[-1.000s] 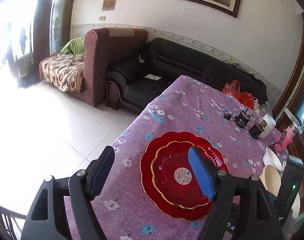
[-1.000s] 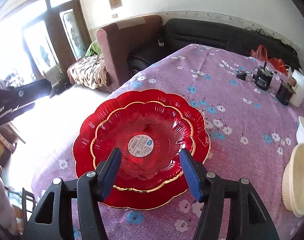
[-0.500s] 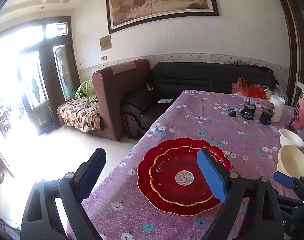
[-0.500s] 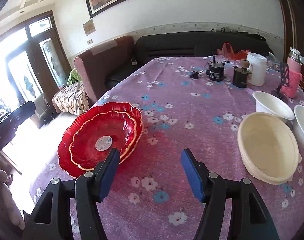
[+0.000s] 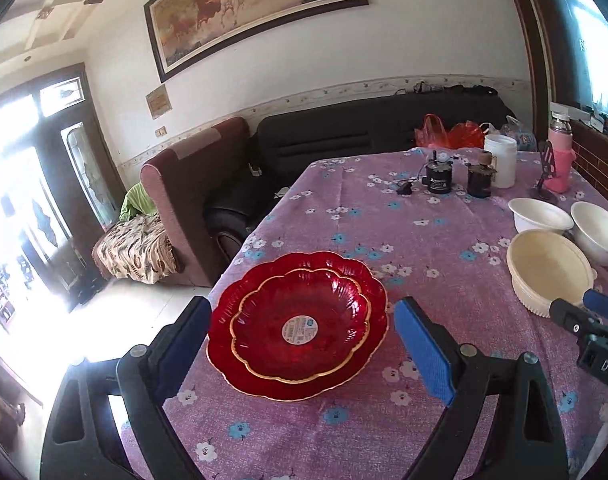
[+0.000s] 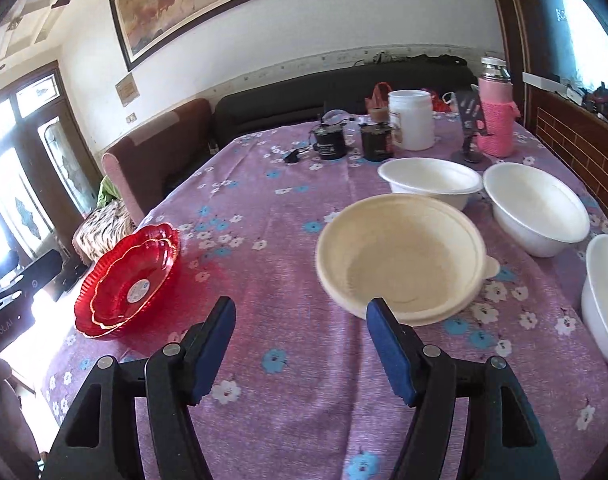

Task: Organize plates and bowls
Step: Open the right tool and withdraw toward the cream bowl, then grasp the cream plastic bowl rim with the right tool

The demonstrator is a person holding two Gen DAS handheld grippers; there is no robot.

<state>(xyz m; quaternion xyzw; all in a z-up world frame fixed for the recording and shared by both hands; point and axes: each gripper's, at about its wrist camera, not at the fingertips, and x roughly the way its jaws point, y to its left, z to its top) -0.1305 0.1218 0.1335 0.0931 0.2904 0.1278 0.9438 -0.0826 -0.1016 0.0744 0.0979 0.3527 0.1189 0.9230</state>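
Two red plates (image 5: pixel 300 328) stacked (small one on top) at the desk (image 5: pixel 384 208) edge, between the left gripper (image 5: pixel 302 354) jaws, spread wide, untouched. Right gripper (image 6: pixel 300 344) jaws opening, nothing between; cream bowl (image 6: pixel 400 264) just ahead, white bowls (image 6: pixel 536 208) behind it.

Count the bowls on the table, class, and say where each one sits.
4. A cream bowl sits nearest the right gripper; one white bowl behind it, another to its right, and a fourth cut off by the picture's right edge. More may lie beyond.
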